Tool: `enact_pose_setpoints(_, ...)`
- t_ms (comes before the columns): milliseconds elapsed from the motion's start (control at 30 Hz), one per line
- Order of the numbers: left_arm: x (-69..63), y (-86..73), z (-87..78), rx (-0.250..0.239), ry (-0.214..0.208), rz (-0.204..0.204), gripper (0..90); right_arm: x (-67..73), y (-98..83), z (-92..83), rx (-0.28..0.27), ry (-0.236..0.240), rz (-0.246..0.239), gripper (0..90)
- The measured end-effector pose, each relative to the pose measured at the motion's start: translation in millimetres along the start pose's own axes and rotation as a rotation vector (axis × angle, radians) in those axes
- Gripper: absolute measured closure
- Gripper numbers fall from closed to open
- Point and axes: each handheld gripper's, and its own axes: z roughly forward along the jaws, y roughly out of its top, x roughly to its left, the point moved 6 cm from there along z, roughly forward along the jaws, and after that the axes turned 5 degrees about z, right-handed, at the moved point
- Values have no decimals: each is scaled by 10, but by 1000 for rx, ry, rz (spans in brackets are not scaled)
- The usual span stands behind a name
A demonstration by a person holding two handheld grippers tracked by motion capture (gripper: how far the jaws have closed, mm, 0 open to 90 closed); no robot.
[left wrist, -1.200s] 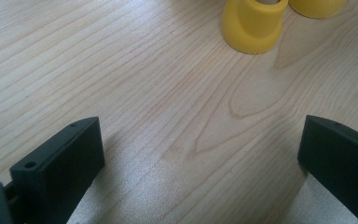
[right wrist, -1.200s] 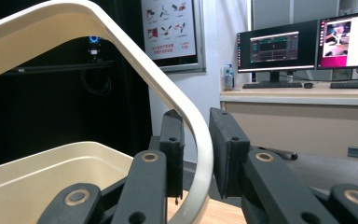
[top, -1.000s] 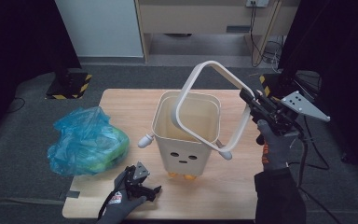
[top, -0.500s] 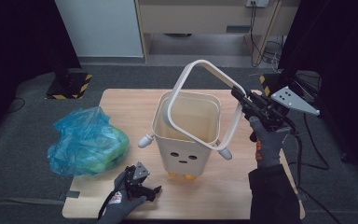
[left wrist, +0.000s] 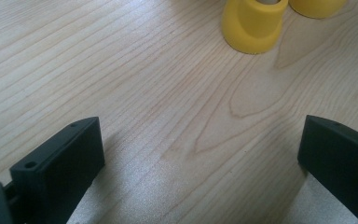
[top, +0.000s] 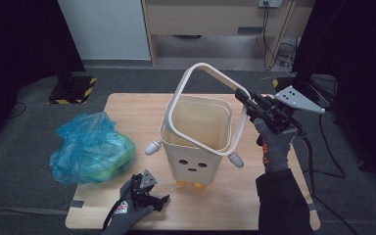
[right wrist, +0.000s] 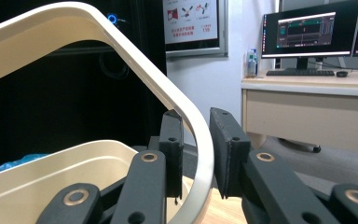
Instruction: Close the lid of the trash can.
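A cream bin point(top: 196, 147) with a printed face and yellow feet point(left wrist: 254, 23) stands mid-table. Its loose cream rim frame point(top: 214, 71) is tilted up over the bin's mouth, with its low side resting at the bin's front edge. My right gripper point(top: 242, 98) is shut on the frame's raised right side; the right gripper view has the frame point(right wrist: 121, 46) passing between the jaws of that gripper point(right wrist: 196, 140), above the bin's inside point(right wrist: 51, 172). My left gripper point(top: 156, 191) lies open on the wood near the front edge, its jaws wide apart point(left wrist: 200, 140) with nothing between them.
A blue plastic bag point(top: 90, 147) with green contents lies at the table's left. The wooden table point(top: 127, 112) sits on grey floor. A cabinet point(top: 200, 29) stands behind it, and a black-and-yellow base point(top: 76, 88) is at the far left.
My right gripper has moved left with the frame, swinging its raised side over the bin's mouth. The left gripper has stayed where it was.
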Motion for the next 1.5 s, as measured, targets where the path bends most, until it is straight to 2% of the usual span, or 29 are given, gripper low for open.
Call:
enact_pose_setpoints(800,-3,3,2,-5,1,-6,0,-21,-195,286,115,11,9,744)
enact_pose_setpoints(1100,0,7,4,-10,3,-1,0,-14,-270,347,162,19,8,741)
enact_pose_setpoints(1500,0,7,4,-10,3,-1,0,-1,-326,382,189,27,4,728)
